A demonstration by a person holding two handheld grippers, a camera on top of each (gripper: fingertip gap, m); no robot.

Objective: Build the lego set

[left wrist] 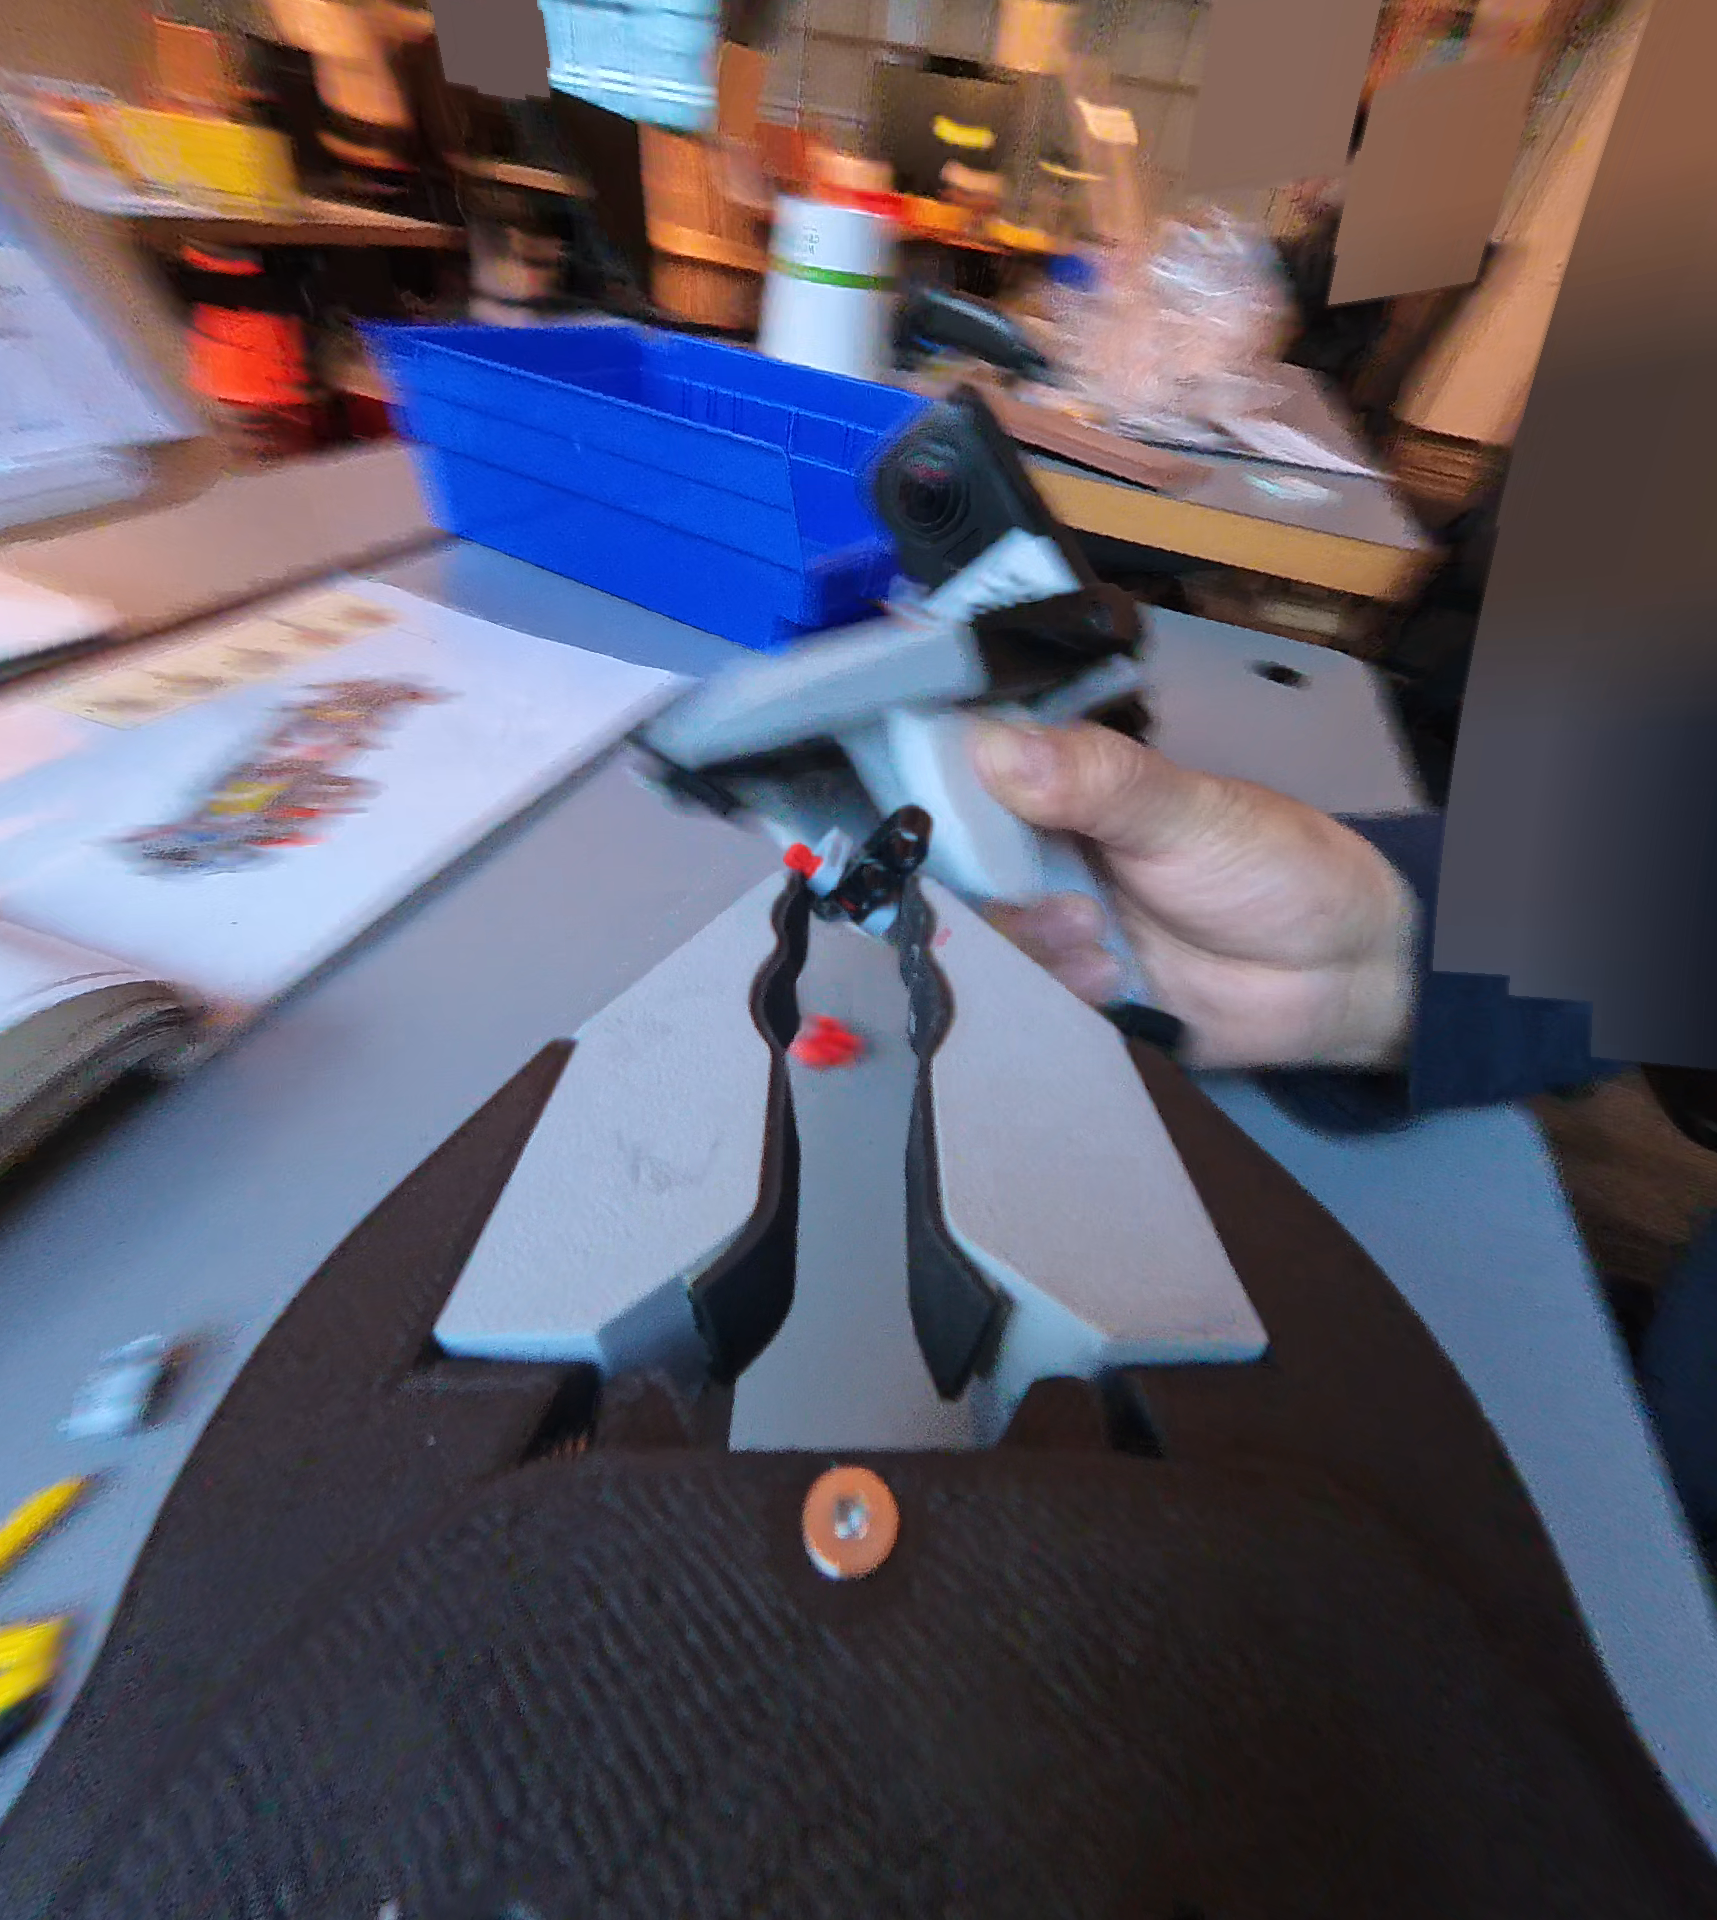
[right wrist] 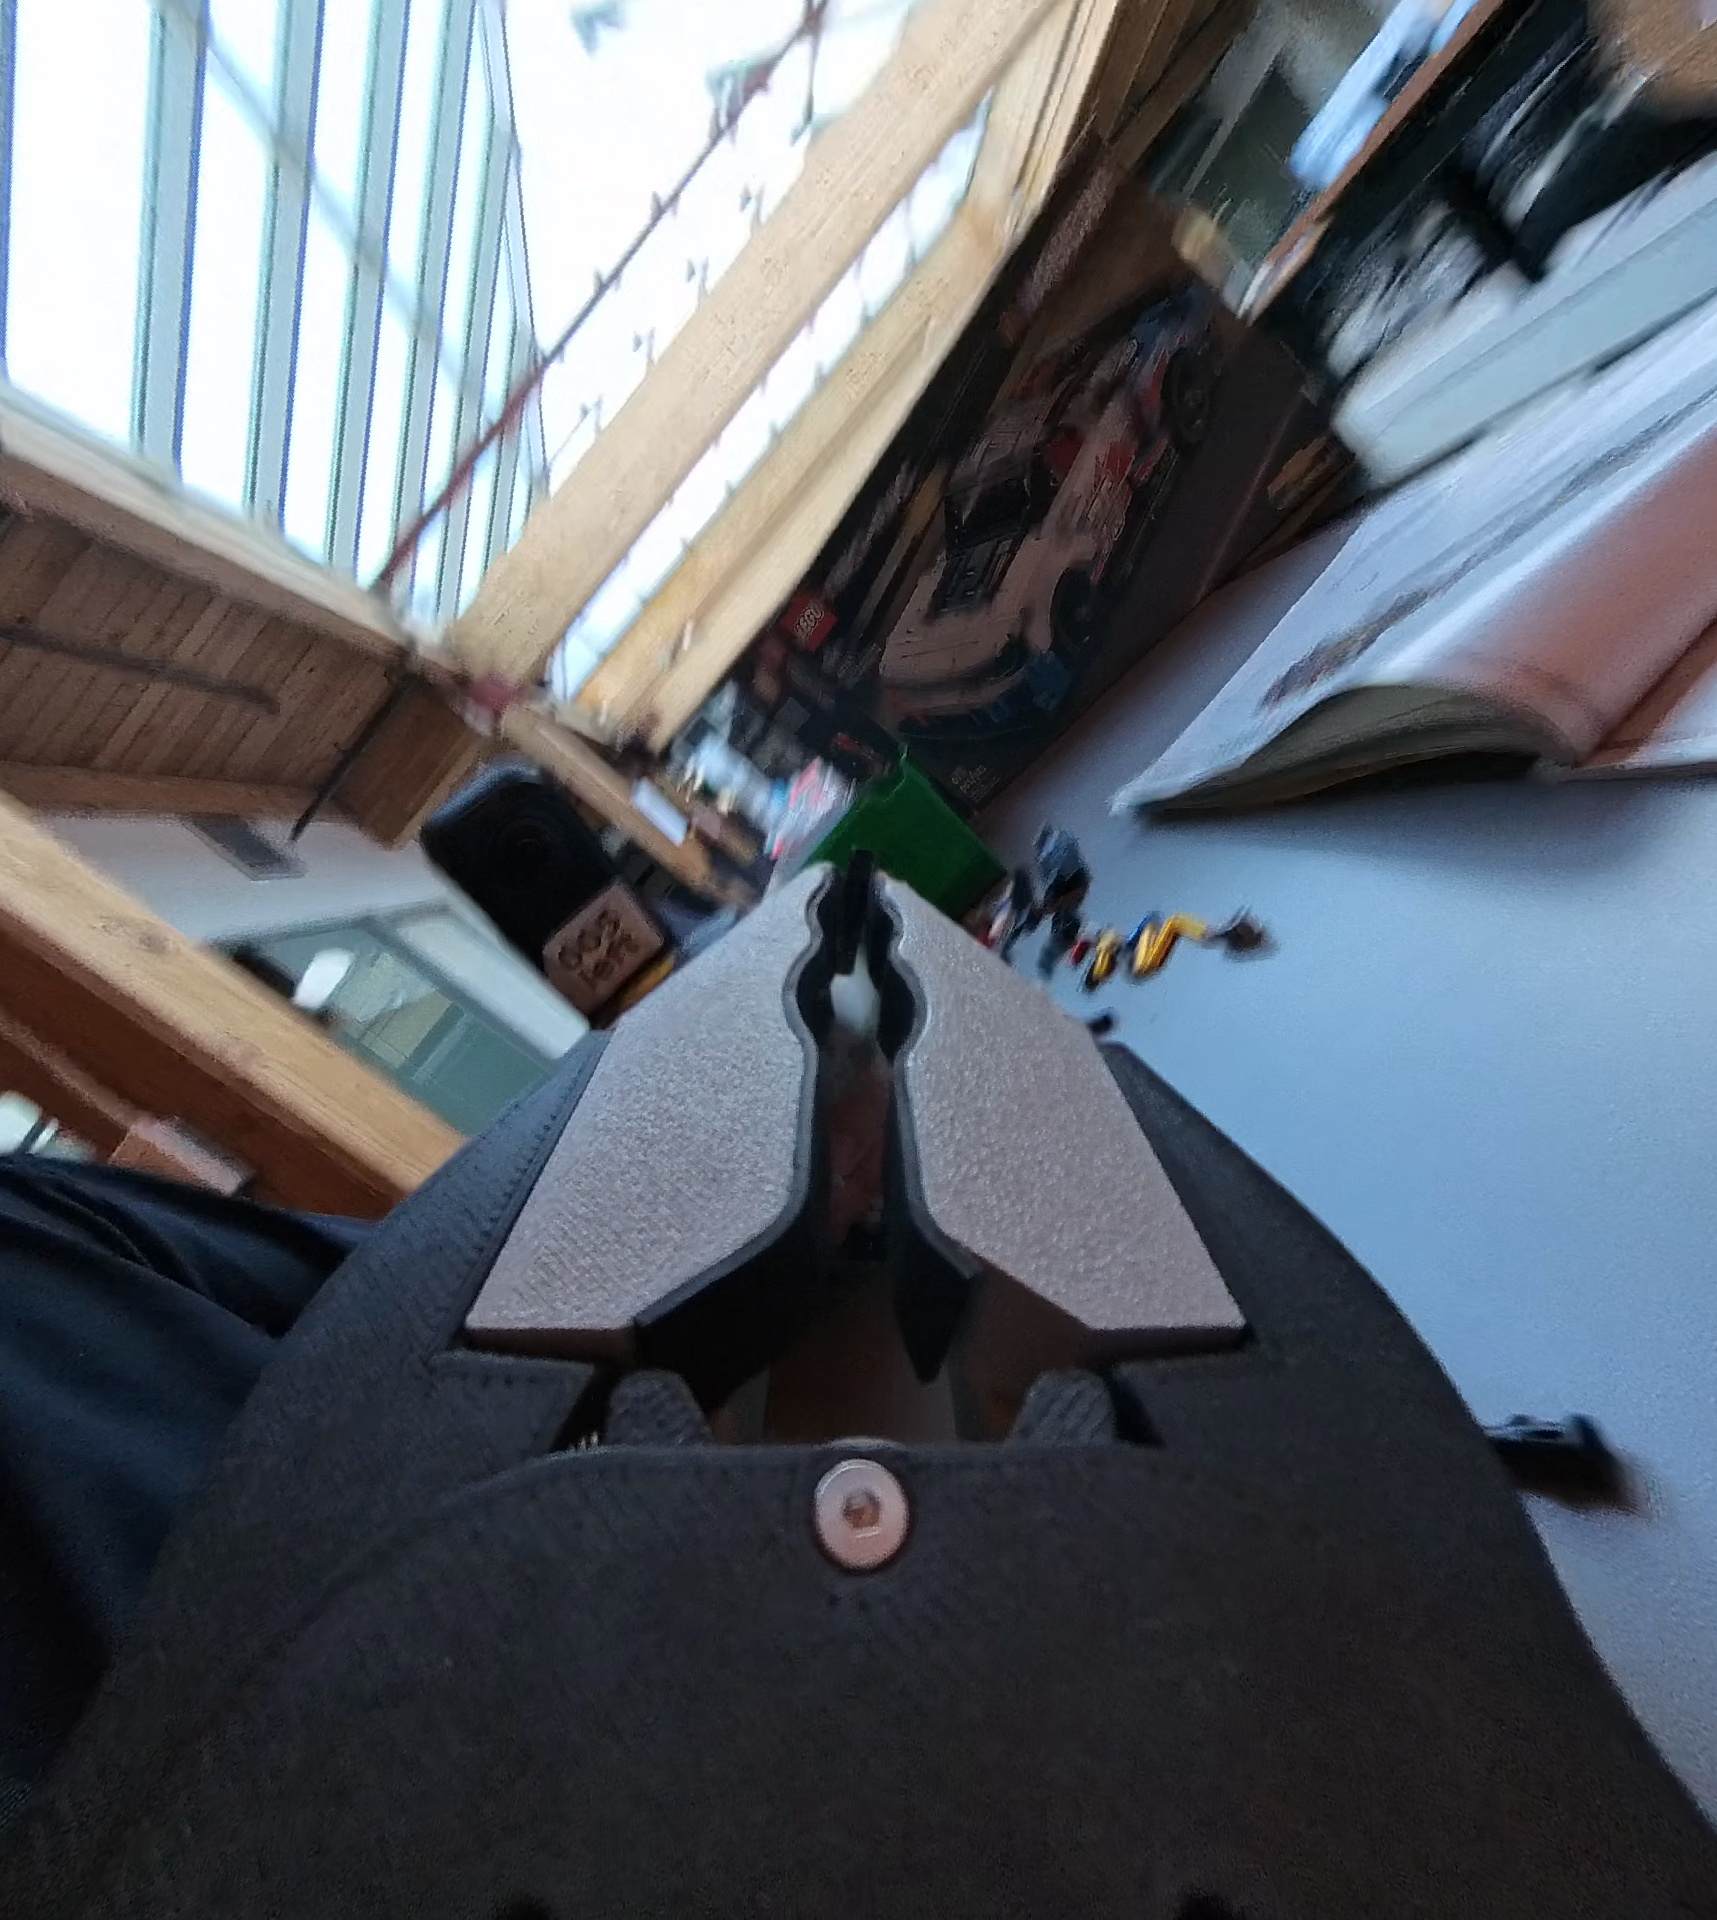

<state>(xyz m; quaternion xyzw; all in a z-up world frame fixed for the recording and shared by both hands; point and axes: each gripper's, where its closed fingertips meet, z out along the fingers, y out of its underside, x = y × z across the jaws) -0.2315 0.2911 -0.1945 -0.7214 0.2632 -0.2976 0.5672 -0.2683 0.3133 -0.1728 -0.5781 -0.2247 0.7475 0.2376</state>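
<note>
1. The left gripper [left wrist: 849, 883] pinches a small black toy-brick assembly [left wrist: 869, 873] with grey and red bits at its fingertips, held above the grey table [left wrist: 418, 1091]; a loose red piece [left wrist: 826, 1042] lies below.
2. The right gripper [right wrist: 852, 914], tilted up off the table, is closed on a thin black piece [right wrist: 856, 899].
3. It looks light, rigid and slick, likely to snap apart; best held across its black body.

1. My left tongs' camera looks forward, level over the grey tabletop [left wrist: 334, 1122], close behind its own fingers.
2. My right tongs' camera is rolled sideways, facing windows.
3. Both views share the open white instruction booklet [left wrist: 241, 790] [right wrist: 1477, 644].
</note>
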